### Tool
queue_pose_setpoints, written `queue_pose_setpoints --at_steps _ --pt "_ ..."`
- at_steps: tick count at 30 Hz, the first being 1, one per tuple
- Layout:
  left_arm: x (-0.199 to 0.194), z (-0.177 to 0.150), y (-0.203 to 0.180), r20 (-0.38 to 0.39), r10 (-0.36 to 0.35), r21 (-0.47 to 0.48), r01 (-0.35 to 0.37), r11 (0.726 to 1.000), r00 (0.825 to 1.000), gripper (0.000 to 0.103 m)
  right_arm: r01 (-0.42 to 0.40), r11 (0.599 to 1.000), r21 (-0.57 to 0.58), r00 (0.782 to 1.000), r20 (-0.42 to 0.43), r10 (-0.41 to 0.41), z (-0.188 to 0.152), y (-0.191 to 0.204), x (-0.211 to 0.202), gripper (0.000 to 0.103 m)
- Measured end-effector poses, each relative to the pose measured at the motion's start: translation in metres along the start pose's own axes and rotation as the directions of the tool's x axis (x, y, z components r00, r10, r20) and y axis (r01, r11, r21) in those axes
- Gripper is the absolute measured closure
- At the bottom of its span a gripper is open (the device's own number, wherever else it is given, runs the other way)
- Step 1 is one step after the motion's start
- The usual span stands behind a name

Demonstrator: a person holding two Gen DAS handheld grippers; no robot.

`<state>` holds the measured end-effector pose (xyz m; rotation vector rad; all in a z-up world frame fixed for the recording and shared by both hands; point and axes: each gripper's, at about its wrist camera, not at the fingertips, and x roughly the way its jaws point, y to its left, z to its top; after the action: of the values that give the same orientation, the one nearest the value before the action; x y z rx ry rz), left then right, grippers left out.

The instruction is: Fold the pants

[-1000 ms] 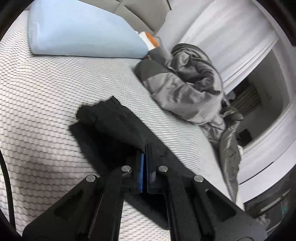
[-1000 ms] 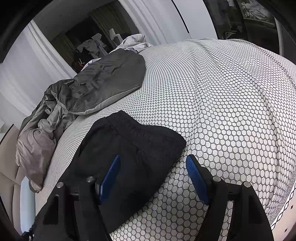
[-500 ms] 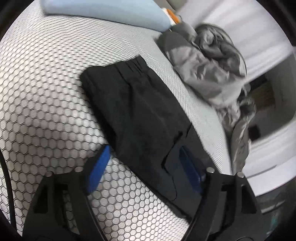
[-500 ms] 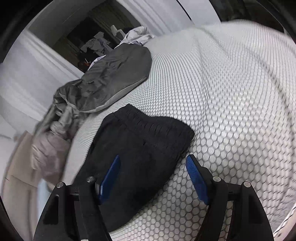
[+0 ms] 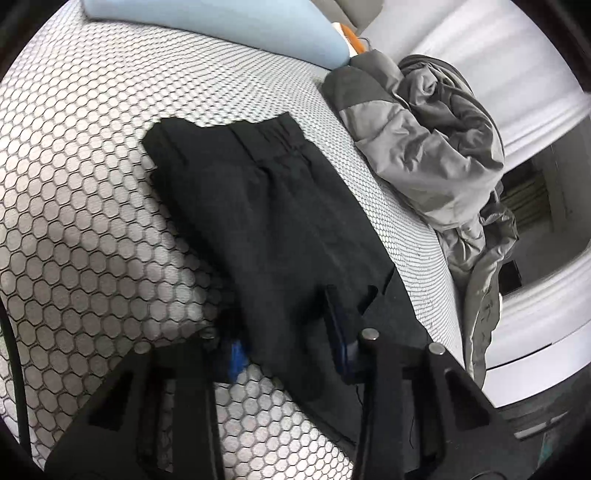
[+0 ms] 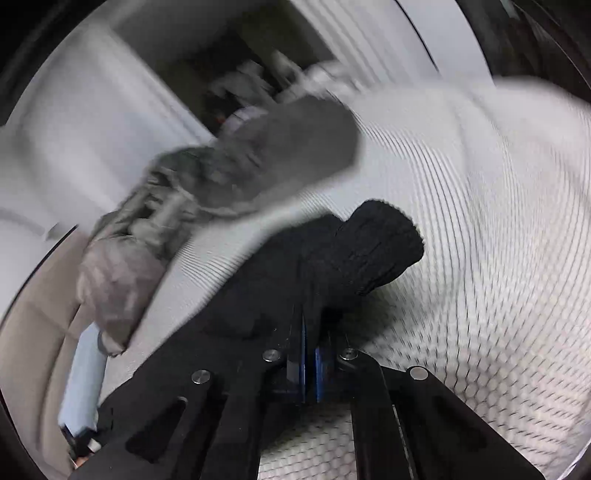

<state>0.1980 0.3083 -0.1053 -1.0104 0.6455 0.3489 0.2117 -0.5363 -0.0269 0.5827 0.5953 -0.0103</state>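
We record a bed (image 5: 81, 155) with a white cover printed in a black honeycomb pattern; it fills most of both wrist views. On its far right side in the left wrist view lies a crumpled grey duvet (image 5: 436, 155), trailing toward the bed's edge. A pale blue pillow (image 5: 221, 26) sits at the far end, just beside the duvet.

The black pants (image 5: 266, 229) lie on the bed, near the middle, apart from the duvet. We see them folded lengthwise into a long band, the gathered waistband at the far end and the near end reaching under the left gripper (image 5: 291, 347).

We note that the left gripper's fingers have just been closing. They straddle the near end of the pants, with the cloth between the blue pads; the right-hand pad is sunk against the fabric, the left-hand one sits at the cloth's edge (whether both pads already press we cannot tell).

The right wrist view is heavily blurred. There the right gripper (image 6: 309, 354) has its fingers clenched, the blue pads almost together, having just closed on a fold of the pants. The black cloth bunches up from the pads, and one end of it stands raised above the bed cover, beyond the fingertips.
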Motion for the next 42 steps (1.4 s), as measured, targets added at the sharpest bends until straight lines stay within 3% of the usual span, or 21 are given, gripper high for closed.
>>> queue_pose_setpoints --at_steps 2,4,7,13,18,22,24,27,30,33,37,42 --pt "0.001 0.0 0.002 -0.013 -0.013 0.019 0.013 1.0 1.0 0.07 0.022 0.999 -0.03 1.0 0.003 -0.022 0.001 0.001 -0.003 0.1" --pt "0.002 0.001 0.001 -0.005 -0.007 0.027 0.007 1.0 1.0 0.074 0.108 0.994 0.029 0.992 -0.076 -0.106 -0.004 -0.02 0.016 0.1" --pt "0.003 0.002 0.002 0.007 -0.008 0.015 0.007 1.0 1.0 0.082 0.209 0.975 0.075 0.958 -0.214 -0.189 -0.013 -0.046 0.048 0.099" --pt "-0.007 0.002 0.003 0.048 -0.035 0.018 0.034 0.999 0.998 0.098 0.146 0.982 0.124 0.972 -0.205 -0.118 -0.008 -0.048 0.039 0.078" --pt "-0.03 0.005 -0.007 0.081 -0.082 0.067 0.077 0.995 0.993 0.101 0.137 0.979 0.149 0.969 -0.224 -0.101 -0.006 -0.044 0.053 0.072" --pt "-0.058 0.007 -0.005 0.111 -0.111 0.087 0.101 0.991 0.988 0.101 0.117 0.98 0.164 0.971 -0.227 -0.078 -0.005 -0.058 0.039 0.065" --pt "-0.061 0.009 0.001 0.121 -0.073 0.084 0.063 0.994 0.99 0.101 0.115 0.979 0.167 0.972 -0.221 -0.077 -0.007 -0.065 0.028 0.056" --pt "-0.047 0.013 0.017 0.072 -0.019 0.042 0.016 0.999 0.997 0.101 0.096 0.976 0.195 0.976 -0.209 -0.054 -0.008 -0.069 0.023 0.053" --pt "-0.039 0.012 0.02 0.06 0.017 0.039 -0.02 0.999 0.998 0.101 0.04 0.972 0.232 0.978 -0.207 0.01 -0.012 -0.077 0.026 0.054" --pt "-0.047 0.011 0.017 0.073 0.011 0.046 -0.015 0.999 0.997 0.101 0.024 0.975 0.22 0.985 -0.172 0.014 -0.012 -0.076 0.024 0.089" --pt "-0.07 0.009 0.018 0.079 -0.04 0.039 0.037 0.999 0.996 0.101 -0.051 0.983 0.175 0.992 -0.107 0.07 -0.013 -0.065 -0.009 0.097" --pt "-0.102 -0.001 0.029 0.058 -0.028 0.075 0.023 0.997 0.998 0.101 -0.075 0.984 0.162 0.993 -0.076 0.088 -0.043 -0.076 -0.069 0.096"
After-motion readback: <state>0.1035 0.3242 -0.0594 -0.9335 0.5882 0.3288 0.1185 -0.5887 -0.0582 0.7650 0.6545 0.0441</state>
